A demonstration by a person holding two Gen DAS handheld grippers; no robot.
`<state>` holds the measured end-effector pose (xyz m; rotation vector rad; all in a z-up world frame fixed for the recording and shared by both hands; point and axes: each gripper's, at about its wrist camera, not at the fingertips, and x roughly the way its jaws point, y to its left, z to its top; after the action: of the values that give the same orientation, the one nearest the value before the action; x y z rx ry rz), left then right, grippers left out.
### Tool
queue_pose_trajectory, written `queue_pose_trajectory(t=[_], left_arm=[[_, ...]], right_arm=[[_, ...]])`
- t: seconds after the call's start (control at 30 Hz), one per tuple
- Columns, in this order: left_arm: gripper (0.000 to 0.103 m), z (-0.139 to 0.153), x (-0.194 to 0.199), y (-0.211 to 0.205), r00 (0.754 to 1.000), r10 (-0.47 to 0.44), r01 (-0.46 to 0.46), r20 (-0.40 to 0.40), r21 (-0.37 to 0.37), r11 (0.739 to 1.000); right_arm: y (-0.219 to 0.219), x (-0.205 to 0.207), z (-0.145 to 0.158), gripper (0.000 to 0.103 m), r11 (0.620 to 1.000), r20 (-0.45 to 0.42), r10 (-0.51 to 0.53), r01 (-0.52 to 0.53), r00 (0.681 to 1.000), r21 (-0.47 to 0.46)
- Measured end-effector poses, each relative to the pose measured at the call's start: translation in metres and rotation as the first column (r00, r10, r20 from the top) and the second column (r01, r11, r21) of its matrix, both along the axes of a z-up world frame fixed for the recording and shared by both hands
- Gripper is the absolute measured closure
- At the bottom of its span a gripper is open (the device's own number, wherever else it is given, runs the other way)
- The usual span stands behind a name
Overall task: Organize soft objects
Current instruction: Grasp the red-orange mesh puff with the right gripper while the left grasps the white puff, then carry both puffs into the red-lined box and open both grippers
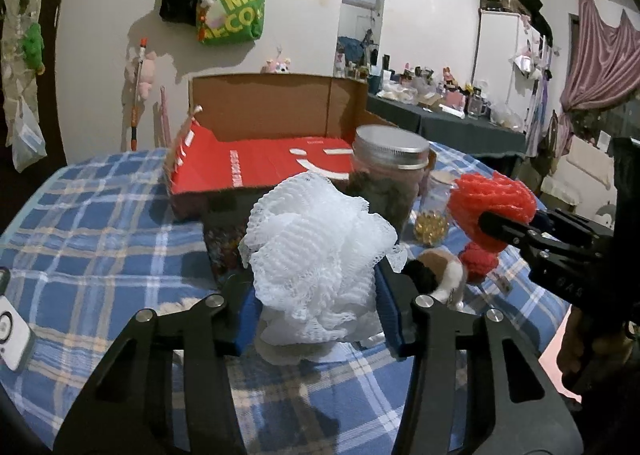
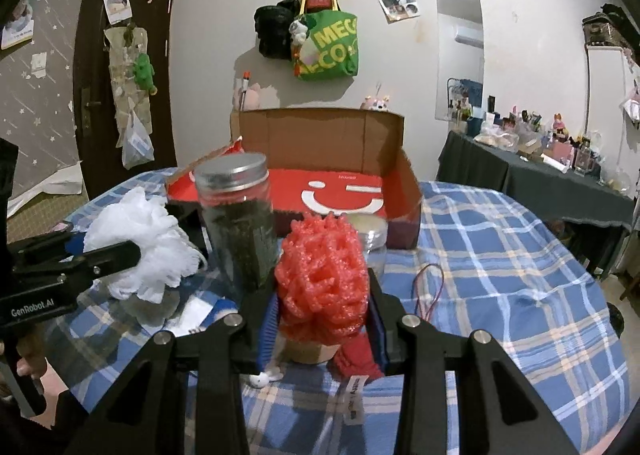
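My left gripper is shut on a white mesh bath pouf and holds it above the blue plaid tablecloth. My right gripper is shut on a red mesh pouf; it also shows in the left wrist view. The white pouf shows at the left of the right wrist view. A small plush toy with a red knitted part lies on the cloth under the right gripper. An open cardboard box with a red floor stands behind, also in the right wrist view.
A tall glass jar with a metal lid stands in front of the box. A smaller jar with golden beads is beside it. A white device lies at the left table edge. A cluttered dark table stands at the right.
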<state>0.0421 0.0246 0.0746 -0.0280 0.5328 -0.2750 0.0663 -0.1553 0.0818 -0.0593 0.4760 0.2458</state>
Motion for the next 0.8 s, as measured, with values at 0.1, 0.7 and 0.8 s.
queue_pose_trajectory(t=[0.1,0.7,0.8], left_arm=[[0.056,0.008,0.0,0.002,1.0,0.009,-0.009,0.021,0.006,1.0],[0.056,0.056,0.027,0.018,0.992,0.039,-0.042,0.122,0.022,0.999],[0.056,0.059,0.037,0.018,0.992,0.031,-0.034,0.119,0.023,0.999]], right_arm=[[-0.003,0.0,0.008,0.063,1.0,0.022,-0.009,0.009,1.0,-0.004],[-0.011,0.041,0.045,0.063,1.0,0.078,-0.009,0.01,0.997,-0.018],[-0.011,0.051,0.047,0.063,1.0,0.075,-0.005,0.007,0.997,-0.024]])
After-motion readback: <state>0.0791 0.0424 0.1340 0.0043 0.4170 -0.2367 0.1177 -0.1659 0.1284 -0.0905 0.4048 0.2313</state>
